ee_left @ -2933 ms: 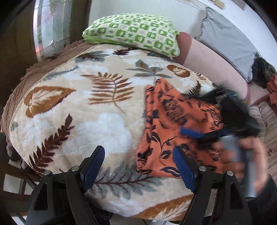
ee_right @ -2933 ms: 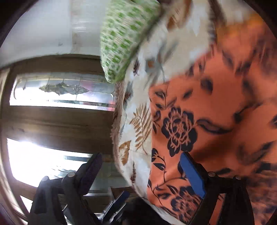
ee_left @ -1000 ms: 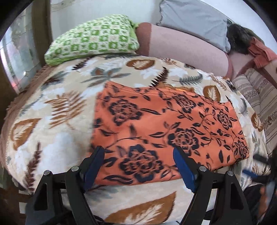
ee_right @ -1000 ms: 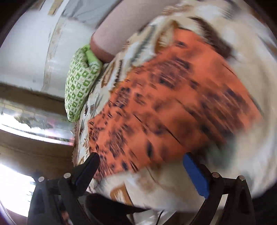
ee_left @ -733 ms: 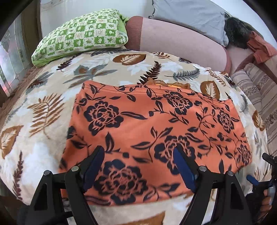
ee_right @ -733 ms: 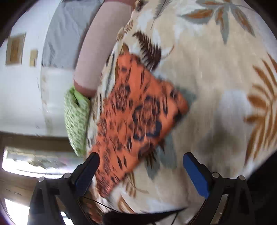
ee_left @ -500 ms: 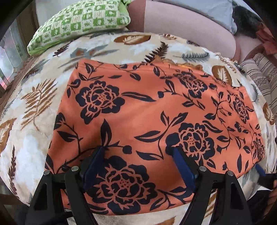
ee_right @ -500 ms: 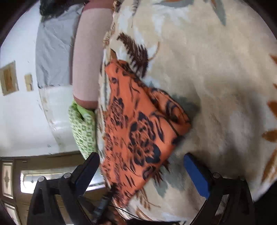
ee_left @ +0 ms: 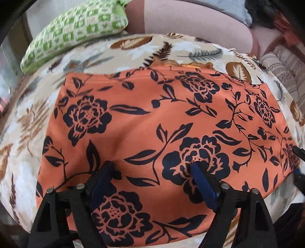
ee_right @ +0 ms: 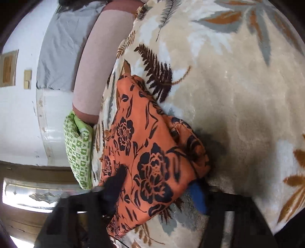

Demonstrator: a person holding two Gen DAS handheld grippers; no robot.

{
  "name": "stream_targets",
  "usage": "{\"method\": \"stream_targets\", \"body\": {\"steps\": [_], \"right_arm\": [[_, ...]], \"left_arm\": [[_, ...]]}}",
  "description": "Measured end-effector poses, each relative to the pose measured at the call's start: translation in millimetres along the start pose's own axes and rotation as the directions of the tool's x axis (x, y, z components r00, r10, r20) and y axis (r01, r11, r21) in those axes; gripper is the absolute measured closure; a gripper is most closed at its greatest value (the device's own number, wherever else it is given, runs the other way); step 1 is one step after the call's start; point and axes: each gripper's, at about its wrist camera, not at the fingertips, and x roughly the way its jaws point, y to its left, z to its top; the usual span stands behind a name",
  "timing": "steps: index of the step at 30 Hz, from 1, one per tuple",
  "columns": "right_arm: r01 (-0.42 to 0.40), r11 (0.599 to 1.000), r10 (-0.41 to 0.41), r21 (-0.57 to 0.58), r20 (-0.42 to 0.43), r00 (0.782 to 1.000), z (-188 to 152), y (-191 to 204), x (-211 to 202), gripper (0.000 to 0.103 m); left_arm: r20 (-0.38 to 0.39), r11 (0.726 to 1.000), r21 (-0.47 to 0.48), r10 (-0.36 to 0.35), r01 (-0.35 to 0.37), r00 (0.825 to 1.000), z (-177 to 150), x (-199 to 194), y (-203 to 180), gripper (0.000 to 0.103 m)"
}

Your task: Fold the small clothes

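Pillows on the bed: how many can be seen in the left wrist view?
2. A green checked pillow lies at the far left, beyond the orange cloth. A grey pillow shows partly at the top right edge. Others may be hidden.

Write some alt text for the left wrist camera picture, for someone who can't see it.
An orange cloth with dark flowers lies spread flat on a leaf-patterned blanket. The left gripper hangs open over its near edge, both blue-padded fingers above the fabric. A green checked pillow sits behind, to the left.
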Motion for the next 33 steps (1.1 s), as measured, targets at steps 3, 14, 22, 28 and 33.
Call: {"method": "stream_targets", "body": {"steps": [3, 14, 22, 28, 33], "right_arm": [[0.025, 0.999, -0.025, -0.024, 0.013, 1.0, -3, 5, 0, 0.063], [0.002, 1.0, -0.002, -0.006, 0.032, 0.999, 1, 3, -2, 0.033], [0.048, 0.999, -0.048, 0.022, 0.017, 0.999, 3, 0, 6, 0.041], [0.068, 0.997, -0.068, -0.037, 0.016, 0.998, 4, 6, 13, 0.039], [0.152, 0.975, -0.154, -0.159, 0.001, 0.988, 5, 28, 23, 0.092]], "left_arm": [[-0.019, 1.0, -0.022, -0.012, 0.011, 1.0, 2, 0, 2, 0.018], [0.061, 0.995, -0.061, -0.08, 0.084, 0.995, 13, -26, -4, 0.018], [0.005, 0.996, 0.089, 0.009, -0.01, 1.0, 6, 6, -38, 0.014], [0.038, 0.999, 0.044, -0.017, 0.015, 0.999, 9, -4, -30, 0.014], [0.013, 0.997, 0.076, -0.015, 0.014, 1.0, 4, 13, -30, 0.007]]}}
